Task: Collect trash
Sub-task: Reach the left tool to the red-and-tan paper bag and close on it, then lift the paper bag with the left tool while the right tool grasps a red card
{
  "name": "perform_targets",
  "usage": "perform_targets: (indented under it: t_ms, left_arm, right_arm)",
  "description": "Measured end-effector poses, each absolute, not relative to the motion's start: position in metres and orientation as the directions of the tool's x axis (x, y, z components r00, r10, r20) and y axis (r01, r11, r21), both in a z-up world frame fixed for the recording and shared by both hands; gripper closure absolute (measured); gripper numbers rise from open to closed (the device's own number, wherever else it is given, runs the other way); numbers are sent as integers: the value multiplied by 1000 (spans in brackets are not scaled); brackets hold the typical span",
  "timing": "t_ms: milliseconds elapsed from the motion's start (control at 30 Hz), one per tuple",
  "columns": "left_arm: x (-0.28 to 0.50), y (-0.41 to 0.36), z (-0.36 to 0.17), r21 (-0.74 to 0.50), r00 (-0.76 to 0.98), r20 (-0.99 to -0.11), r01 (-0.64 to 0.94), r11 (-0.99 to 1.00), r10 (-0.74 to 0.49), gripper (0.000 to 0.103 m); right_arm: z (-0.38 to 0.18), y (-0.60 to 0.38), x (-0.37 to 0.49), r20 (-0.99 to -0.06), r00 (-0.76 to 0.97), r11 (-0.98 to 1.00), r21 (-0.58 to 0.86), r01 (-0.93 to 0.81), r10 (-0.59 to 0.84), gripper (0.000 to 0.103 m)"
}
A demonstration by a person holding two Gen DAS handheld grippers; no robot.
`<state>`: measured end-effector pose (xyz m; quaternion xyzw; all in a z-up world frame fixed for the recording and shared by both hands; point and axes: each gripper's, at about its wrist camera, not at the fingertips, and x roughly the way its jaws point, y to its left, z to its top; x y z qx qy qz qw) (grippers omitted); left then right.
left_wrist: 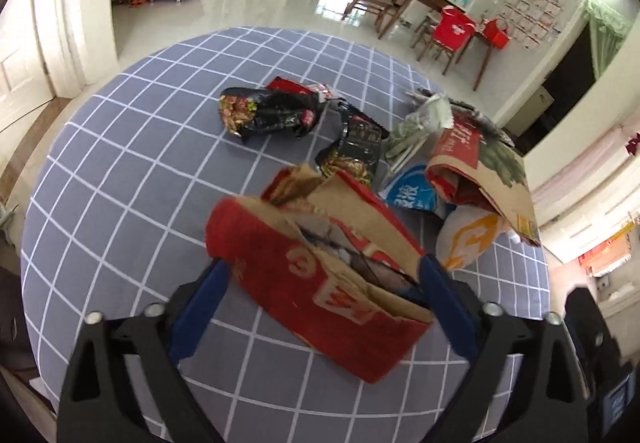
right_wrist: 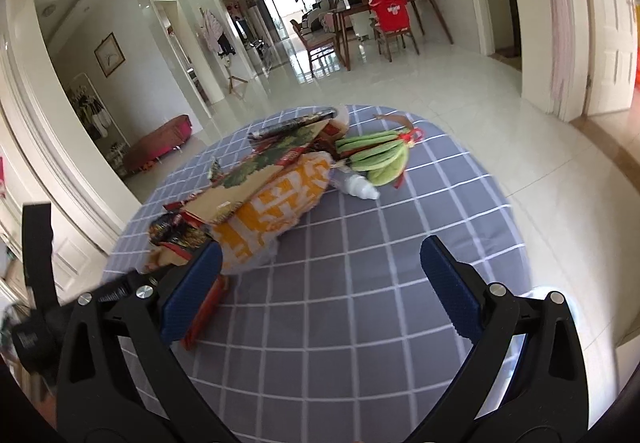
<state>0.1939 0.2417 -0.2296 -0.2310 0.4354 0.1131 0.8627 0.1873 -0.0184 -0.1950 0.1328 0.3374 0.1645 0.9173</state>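
A torn red and brown carton [left_wrist: 316, 283] lies on the round table with the grey checked cloth [left_wrist: 120, 171]. My left gripper [left_wrist: 325, 267] straddles it, one blue pad against each side, shut on the carton. Behind it lie black snack wrappers [left_wrist: 264, 111], a second torn carton [left_wrist: 480, 171] and an orange and white bag [left_wrist: 468, 239]. My right gripper [right_wrist: 320, 283] hangs open over bare cloth [right_wrist: 360, 323]. Its left finger [right_wrist: 192, 291] sits just beside the orange and white bag [right_wrist: 276, 207] and a red carton edge [right_wrist: 208, 307].
A green plush bundle [right_wrist: 376, 155] and a small white bottle [right_wrist: 360, 187] lie at the far side of the pile. A blue and white packet [left_wrist: 416, 195] sits between the cartons. Beyond the table are glossy floor tiles, a wooden dining table with chairs [right_wrist: 384, 19], and door frames.
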Motion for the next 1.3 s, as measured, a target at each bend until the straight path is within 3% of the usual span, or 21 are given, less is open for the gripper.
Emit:
perform_targets:
  t_ms: [100,300,467,500,600,700,767,833,1133,1300]
  left_arm:
    - [191,243,-227,-347,617,-785,-352,869,-63,41]
    - [184,242,-216,-331,641,-765,-299,895,-69,67]
    - [173,249,-210,-319,649,-758,-281,905,-66,74]
    - [171,250,-209,-306,649,-759,-281,910,-55,86]
    - [162,256,-206,-287,657,-753,-277,917,-38,89]
    - [157,261,-204,-287,664,-746,-266,920,-41,91]
    - [153,263,-202,-291,673,-739,-261,920,-43,91]
    - [149,265,-198,-293,680,-732,-258,921,-42,92]
    - [129,259,-167,-297,738,-674,-237,925,-27,92]
    - [117,245,-144,-293,770,-637,-206,934,-30,92]
  right_arm:
    - [-195,-9,193,-570,707,898,377,-228,419,6]
    - [-195,2,210,-536,653,819,521,-242,534,6]
    - [-206,9,231,-492,585,708,672,-216,645,8]
    - [-206,10,233,-483,582,697,683,-217,654,14]
    - [-208,16,243,-473,571,678,702,-217,672,23]
    - [-208,21,250,-456,563,653,728,-208,689,44]
    - [-208,25,256,-464,557,657,725,-209,689,52]
    - [-210,28,262,-465,539,648,732,-212,702,83]
    - [-185,25,247,-390,532,609,720,-333,751,98]
    - [-163,17,227,-350,531,591,703,-395,771,99]
